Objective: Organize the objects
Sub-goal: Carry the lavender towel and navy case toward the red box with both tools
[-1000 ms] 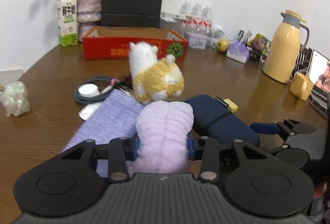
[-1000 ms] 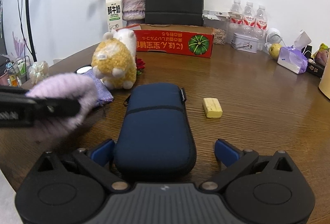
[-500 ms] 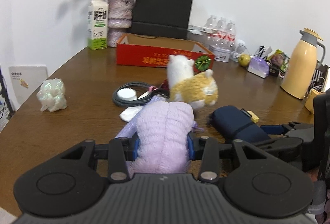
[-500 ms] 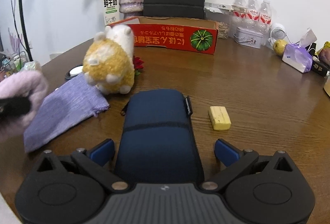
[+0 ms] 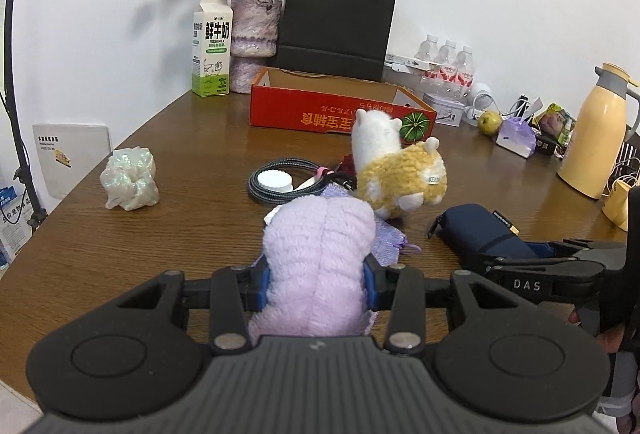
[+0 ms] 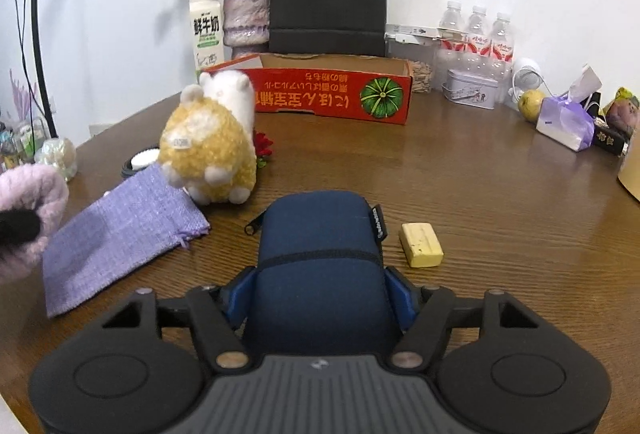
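My left gripper [image 5: 316, 284] is shut on a lilac plush toy [image 5: 320, 250], held just above the brown table [image 5: 180, 234]. Low over the table, my right gripper [image 6: 318, 294] is closing its jaws around a navy zip case [image 6: 320, 234], and the blue pads touch both of its sides. The case lies flat on the table. A yellow and white alpaca plush [image 6: 212, 150] stands on a purple woven pouch [image 6: 120, 230] to the left of the case. At the back an open red cardboard box [image 6: 332, 94] faces me.
A small yellow block [image 6: 422, 244] lies right of the case. A coiled cable with a white cap [image 5: 276, 182] and a shiny white bundle [image 5: 130, 180] sit left. Milk carton [image 5: 212, 46], vase, black bag [image 5: 336, 22], bottles and a yellow thermos [image 5: 596, 142] line the back and right edge.
The right jaws have come in from wide open onto the navy case's sides. My left gripper, still holding the lilac plush, has drifted left, away from the case.
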